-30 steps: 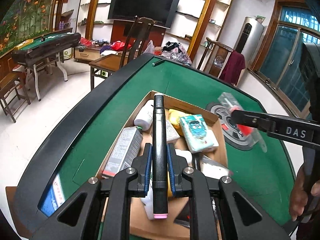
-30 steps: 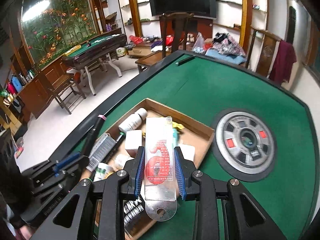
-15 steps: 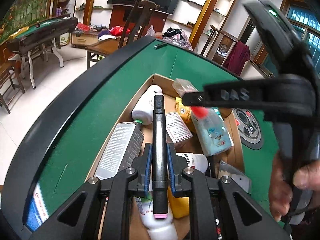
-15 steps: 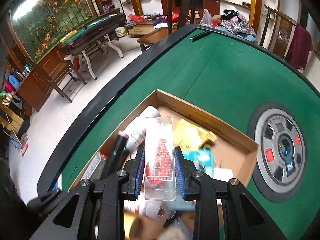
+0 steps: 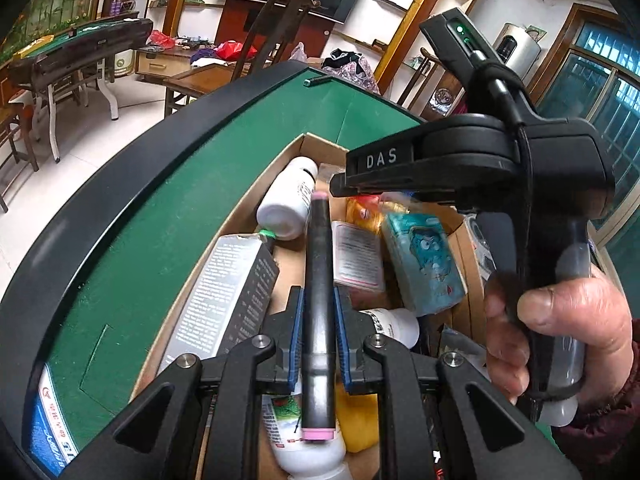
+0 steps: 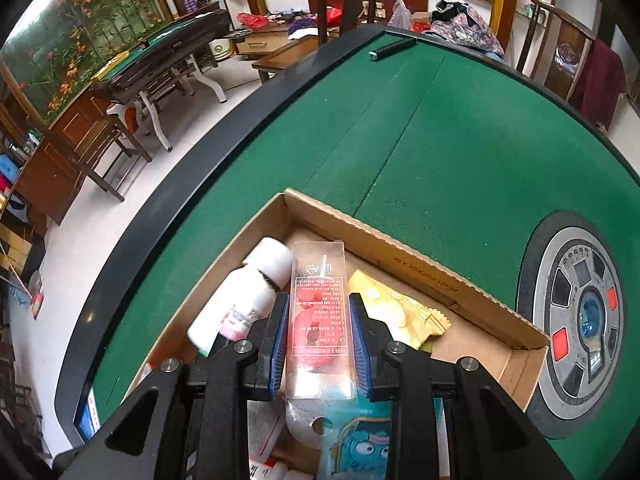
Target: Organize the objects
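While most items are already lying in the cardboard box [image 6: 416, 256], two are still being carried: the left gripper [image 5: 318, 344] is clamping a black marker [image 5: 318, 280], and the right gripper [image 6: 320, 340] is squeezing a clear plastic package [image 6: 320, 320], both hovering over the box. Compared with a second ago, both grippers are lower, the right having crossed from beside the table's centre hub [image 6: 580, 320] to above the white bottle [image 6: 248, 292].

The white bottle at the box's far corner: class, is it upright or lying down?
Lying down. The white bottle rests on its side in the cardboard box, cap toward the far corner.
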A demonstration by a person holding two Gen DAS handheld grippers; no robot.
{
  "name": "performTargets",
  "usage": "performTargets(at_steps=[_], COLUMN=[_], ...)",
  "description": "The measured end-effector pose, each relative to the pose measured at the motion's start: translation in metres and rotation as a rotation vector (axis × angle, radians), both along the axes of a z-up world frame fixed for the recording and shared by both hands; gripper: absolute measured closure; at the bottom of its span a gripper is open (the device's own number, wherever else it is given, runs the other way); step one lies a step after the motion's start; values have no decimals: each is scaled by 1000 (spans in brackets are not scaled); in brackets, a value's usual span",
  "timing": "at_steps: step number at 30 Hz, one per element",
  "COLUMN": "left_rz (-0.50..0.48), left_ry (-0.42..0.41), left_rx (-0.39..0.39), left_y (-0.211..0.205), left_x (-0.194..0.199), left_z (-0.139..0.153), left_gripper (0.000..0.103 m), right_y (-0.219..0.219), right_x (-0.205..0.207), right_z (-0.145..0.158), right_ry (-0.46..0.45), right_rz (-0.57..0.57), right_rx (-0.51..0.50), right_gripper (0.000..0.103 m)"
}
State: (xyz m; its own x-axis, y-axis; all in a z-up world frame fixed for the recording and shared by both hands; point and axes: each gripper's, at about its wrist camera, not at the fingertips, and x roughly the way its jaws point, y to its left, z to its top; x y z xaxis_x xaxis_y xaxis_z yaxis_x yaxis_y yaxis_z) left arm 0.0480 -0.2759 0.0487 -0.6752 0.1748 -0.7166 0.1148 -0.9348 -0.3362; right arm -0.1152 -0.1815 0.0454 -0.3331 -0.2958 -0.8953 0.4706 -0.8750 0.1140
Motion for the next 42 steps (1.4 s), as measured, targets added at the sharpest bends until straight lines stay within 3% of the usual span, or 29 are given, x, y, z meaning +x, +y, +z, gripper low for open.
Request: performTargets(at_steps=[10,14,22,27,30,36,42], left_rz=[12,17,41,94,140,225,285], left_ry=[10,32,102,162,201,274,370], left_rx=[28,30,-28,-92,-145,-257,-370], left_y=[-1,1,16,30,39,55,72], left_x=[6,16,44,67,81,108,138], left_z=[4,11,37,55,66,90,114], left_gripper=[89,86,63,27,15,3,0], right_y=[0,15,59,89,113,157,180], right_x=[1,11,61,94,105,128,159], right_z=[3,24,64,70,70,63,68], right_ry=[16,49,175,215,210,197,266], right_rz=[11,-10,-12,-34,-58,-116,-130], right_rx=[-16,-99,-161,-181,-212,-275,-289], right_gripper=[71,61,28,22,19,17,15])
